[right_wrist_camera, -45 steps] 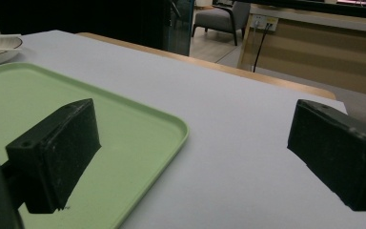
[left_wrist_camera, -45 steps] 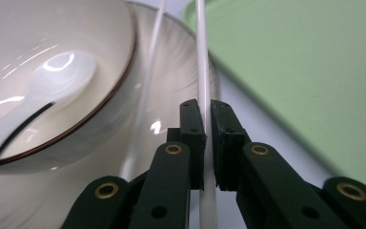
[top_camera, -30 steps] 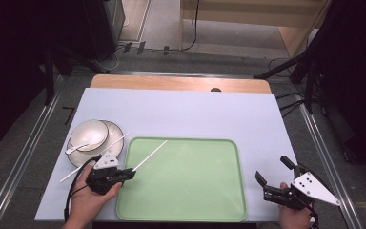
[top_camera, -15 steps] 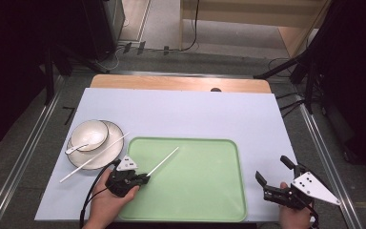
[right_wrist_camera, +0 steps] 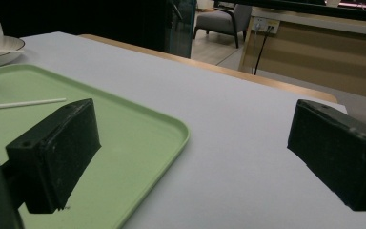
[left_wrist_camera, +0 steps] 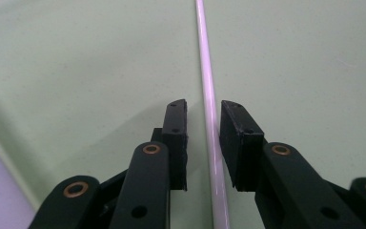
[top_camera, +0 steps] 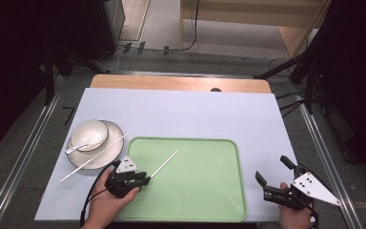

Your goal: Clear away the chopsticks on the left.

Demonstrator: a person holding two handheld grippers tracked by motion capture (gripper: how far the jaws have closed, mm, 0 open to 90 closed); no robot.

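Observation:
A white chopstick point(top_camera: 164, 164) point(left_wrist_camera: 204, 57) lies on the green tray point(top_camera: 205, 210) point(left_wrist_camera: 290, 71), near its left side. My left gripper point(top_camera: 144, 180) point(left_wrist_camera: 203, 109) sits low over the tray with the chopstick's near end between its jaws. The jaws are slightly parted, with a thin gap beside the stick. A second chopstick point(top_camera: 95, 156) rests across the white plate point(top_camera: 106, 157). My right gripper point(top_camera: 271, 168) point(right_wrist_camera: 190, 157) hovers wide open and empty over the white table, right of the tray point(right_wrist_camera: 171, 129). The chopstick point(right_wrist_camera: 24, 103) on the tray also shows in its view.
A white bowl point(top_camera: 89, 135) with a spoon point(top_camera: 75, 148) stands on the plate at the tray's left. The white mat point(top_camera: 195, 114) stretches bare behind the tray. A wooden edge point(top_camera: 171, 82) runs along the back. Dark stands flank the table.
My left gripper carried the chopstick rightward from the plate side onto the tray and lowered it. The right gripper has stayed where it was.

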